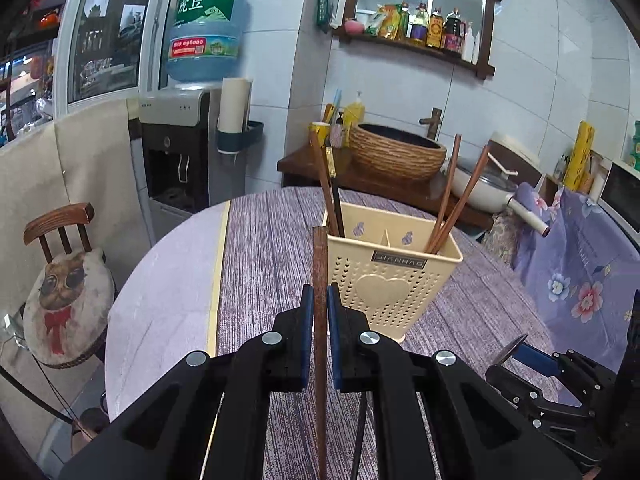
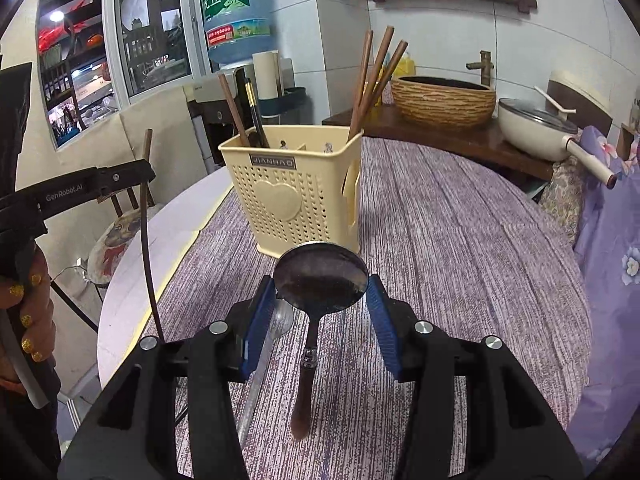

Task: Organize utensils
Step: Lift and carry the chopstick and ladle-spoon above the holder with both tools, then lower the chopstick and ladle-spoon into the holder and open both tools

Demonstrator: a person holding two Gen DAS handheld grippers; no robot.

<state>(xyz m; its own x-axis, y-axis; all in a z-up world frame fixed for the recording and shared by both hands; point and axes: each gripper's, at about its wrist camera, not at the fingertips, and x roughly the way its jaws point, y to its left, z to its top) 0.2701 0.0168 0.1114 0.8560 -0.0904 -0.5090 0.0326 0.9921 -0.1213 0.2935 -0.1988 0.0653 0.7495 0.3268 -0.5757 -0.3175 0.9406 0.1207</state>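
Upright in your left tongs point(image 1: 319, 312), a dark brown wooden chopstick point(image 1: 319, 280) is pinched between the blue pads, just beside the cream perforated plastic utensil holder point(image 1: 390, 280) on the purple-clothed counter point(image 1: 264, 248). Your right tongs point(image 2: 321, 312) stand wide around a dark metal spoon point(image 2: 320, 276) with a wooden handle, lying near the holder, which already carries several chopsticks point(image 2: 370, 84).

A blue plastic water jug point(image 1: 208, 28) tops the dispenser by the window. A woven brown basin point(image 1: 398, 150) and cream lidded pan point(image 2: 536, 128) sit on the dark wooden counter point(image 2: 460, 138) beyond the table's far edge.
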